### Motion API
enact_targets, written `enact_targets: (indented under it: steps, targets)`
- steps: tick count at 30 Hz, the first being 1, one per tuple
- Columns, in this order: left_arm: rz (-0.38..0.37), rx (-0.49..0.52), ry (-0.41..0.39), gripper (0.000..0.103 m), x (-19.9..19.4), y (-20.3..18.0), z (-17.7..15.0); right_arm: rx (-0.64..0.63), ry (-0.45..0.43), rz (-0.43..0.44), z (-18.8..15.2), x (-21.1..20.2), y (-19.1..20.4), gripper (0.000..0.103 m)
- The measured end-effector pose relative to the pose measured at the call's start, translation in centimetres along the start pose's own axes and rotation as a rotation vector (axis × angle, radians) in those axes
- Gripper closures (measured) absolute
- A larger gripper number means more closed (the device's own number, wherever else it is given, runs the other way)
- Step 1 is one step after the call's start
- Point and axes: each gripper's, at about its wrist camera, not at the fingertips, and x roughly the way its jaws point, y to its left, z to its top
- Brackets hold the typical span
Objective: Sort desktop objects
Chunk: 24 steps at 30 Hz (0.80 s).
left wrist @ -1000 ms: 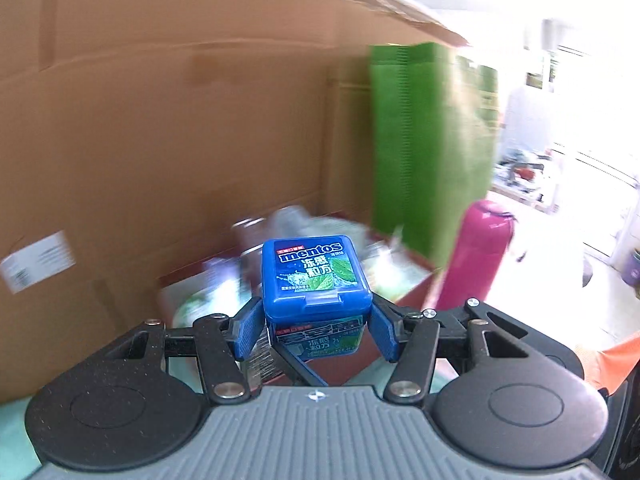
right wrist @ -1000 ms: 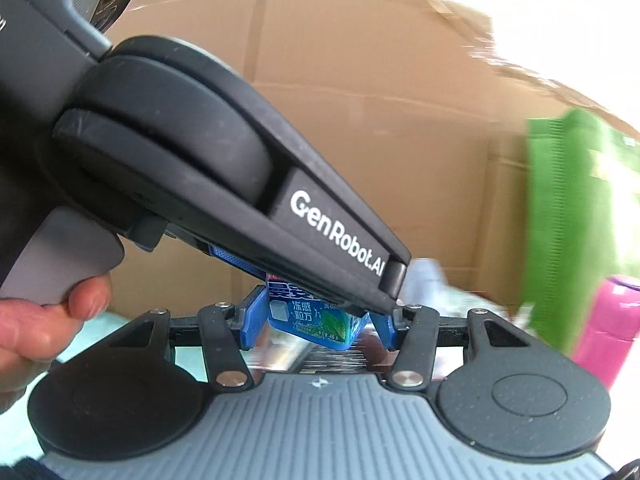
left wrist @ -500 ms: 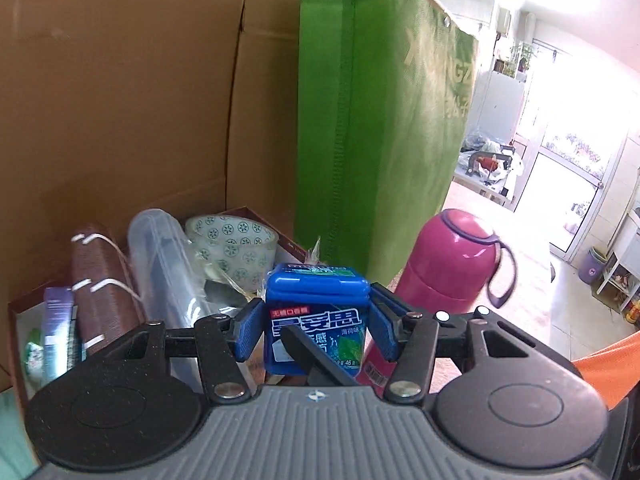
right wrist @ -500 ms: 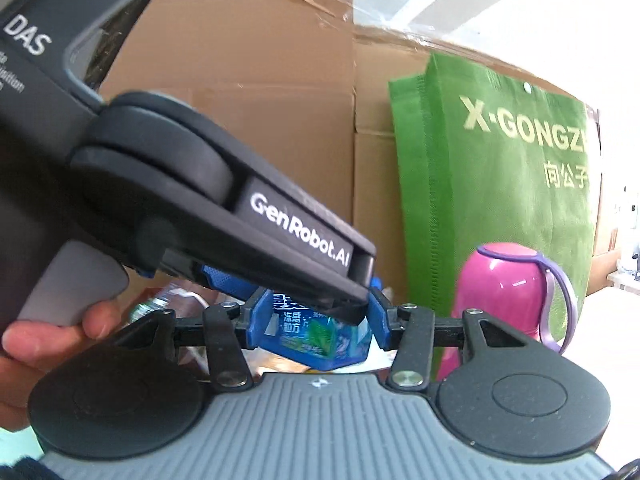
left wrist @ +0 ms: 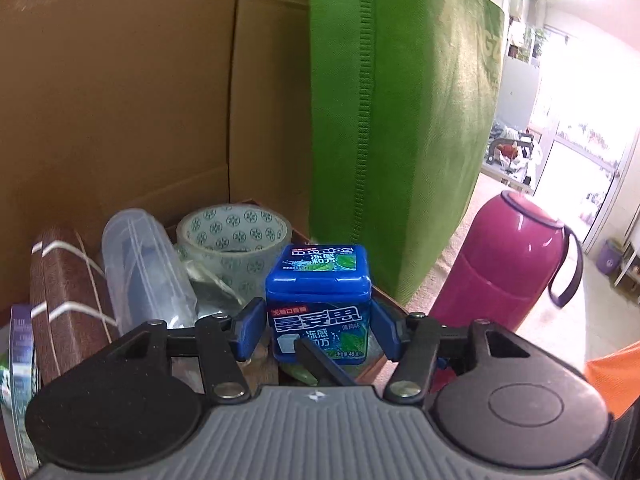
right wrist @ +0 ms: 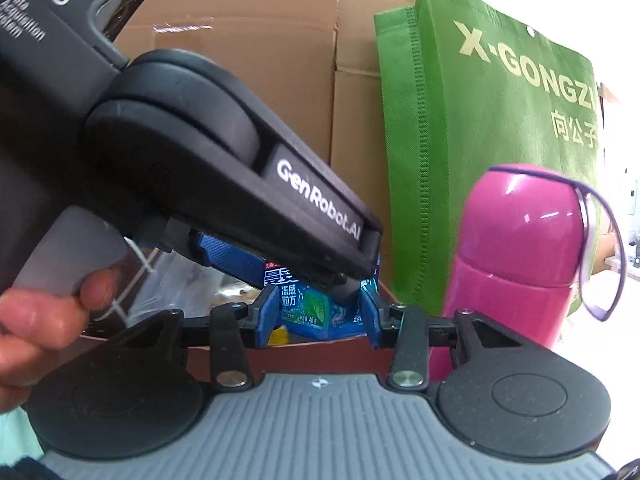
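Observation:
A blue Mentos box [left wrist: 318,280] stands upright at the right end of a brown tray [left wrist: 382,294], in front of a tape roll. My left gripper [left wrist: 317,334] straddles it, and its jaws are opening: a thin gap shows between each blue pad and the box sides. In the right wrist view the same box [right wrist: 308,304] sits beyond the tray's near wall [right wrist: 304,354], under the left gripper's black finger [right wrist: 280,200]. My right gripper [right wrist: 318,318] hovers just outside that wall. Its jaws are closing, and nothing lies between its pads.
The tray also holds a patterned tape roll [left wrist: 234,236], a clear plastic case [left wrist: 144,272] and a brown roll tied with white string [left wrist: 68,292]. Cardboard [left wrist: 120,100] and a green bag [left wrist: 400,120] rise behind. A pink flask [left wrist: 504,264] stands right of the tray. A hand [right wrist: 40,328] grips the left tool.
Both views swung right, from bare cardboard to the tray, green bag and flask. The Mentos box came down into the tray, the left pads eased off its sides, and the right jaws narrowed.

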Motion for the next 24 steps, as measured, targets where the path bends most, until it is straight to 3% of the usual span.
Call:
enact_targets:
  steps: [7, 8, 11, 17, 20, 24]
  targets:
    - [0.0, 0.015, -0.029, 0.036, -0.9, -0.3, -1.3, -0.015, 0.01, -0.005, -0.4, -0.4, 0.2, 0.058]
    - [0.001, 0.021, -0.037, 0.026, -1.3, -0.3, -1.6, -0.021, 0.008, -0.001, -0.4, -0.5, 0.4, 0.054]
    - [0.004, 0.024, -0.07, 0.01, -3.1, -0.4, -2.1, -0.028, 0.005, 0.001, -0.4, -1.2, 1.0, 0.04]
    - [0.017, 0.009, -0.16, 0.0, -8.0, -0.8, -4.1, -0.027, -0.013, -0.027, 0.3, -3.4, 1.9, 0.014]
    - [0.034, -0.032, -0.17, 0.0, -10.4, -0.5, -5.6, -0.008, -0.007, -0.035, 0.4, -5.2, 2.2, 0.01]
    - [0.124, -0.109, -0.197, 0.0, -14.0, 0.2, -8.1, 0.062, 0.068, -0.049, 0.4, -6.8, 2.6, 0.004]
